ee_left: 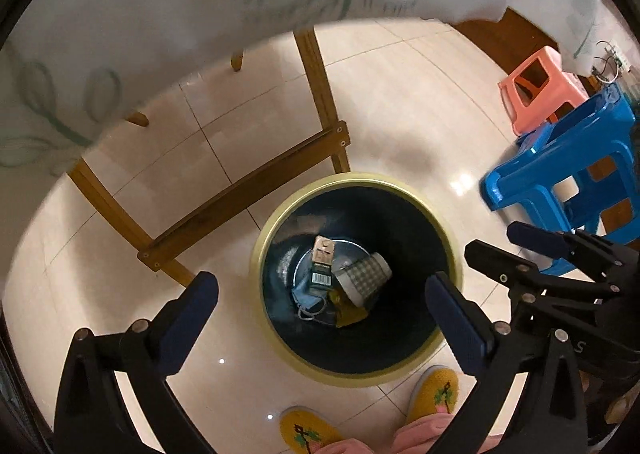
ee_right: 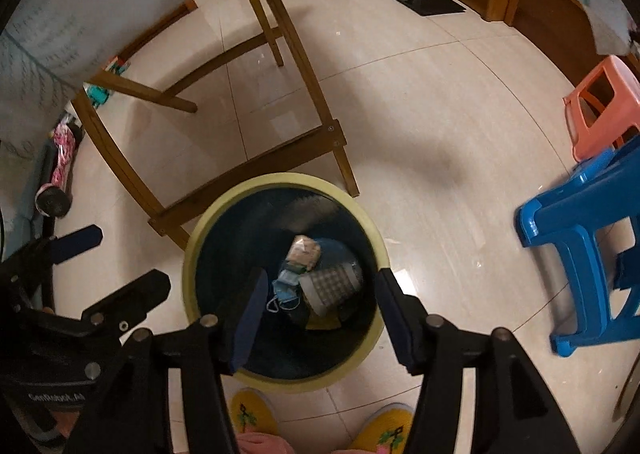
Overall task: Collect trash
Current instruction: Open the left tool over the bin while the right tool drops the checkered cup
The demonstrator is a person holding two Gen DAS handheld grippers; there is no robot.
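The tiled floor [ee_right: 440,101] carries the yellow-rimmed bin [ee_right: 192,254], wooden frame [ee_right: 304,65] and plastic stools [ee_right: 576,213].

"GenRobot.AI" is printed on the left gripper [ee_right: 120,286].

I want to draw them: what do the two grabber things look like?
Both are black plastic frames with silver rivets. The left gripper and right gripper each have two flat fingers with dark blue pads. One body carries small white lettering. The person wears yellow embroidered slippers.

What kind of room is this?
Probably a room in someone's home, maybe a dining area. A table with a tablecloth stands on a tiled floor, plastic stools sit nearby, and the person wears slippers beside a bin.
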